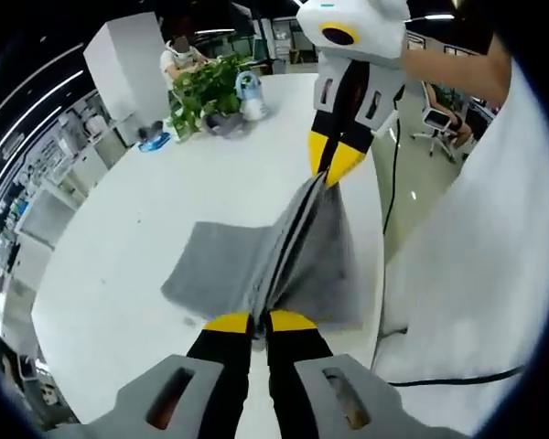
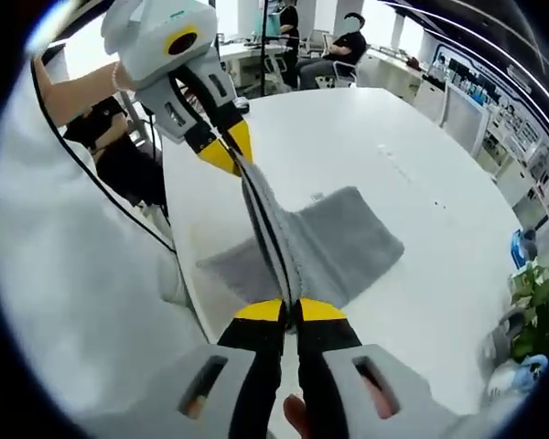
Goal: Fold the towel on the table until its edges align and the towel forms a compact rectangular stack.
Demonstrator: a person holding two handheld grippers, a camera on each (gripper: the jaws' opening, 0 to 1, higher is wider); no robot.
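In the left gripper view, my left gripper (image 1: 260, 321) sits at 6 o'clock, its yellow-tipped jaws clamped on one end of the grey towel (image 1: 238, 265). My right gripper (image 1: 334, 163) comes in at 1 o'clock, pinching the far end, so the edge runs taut between us while the rest drapes onto the white table (image 1: 119, 256). A potted plant (image 1: 206, 91) stands at 11 o'clock.

In the right gripper view, my right gripper (image 2: 290, 311) is closed on the towel (image 2: 339, 238) at 6 o'clock; my left gripper (image 2: 227, 151) grips it at 11 o'clock.
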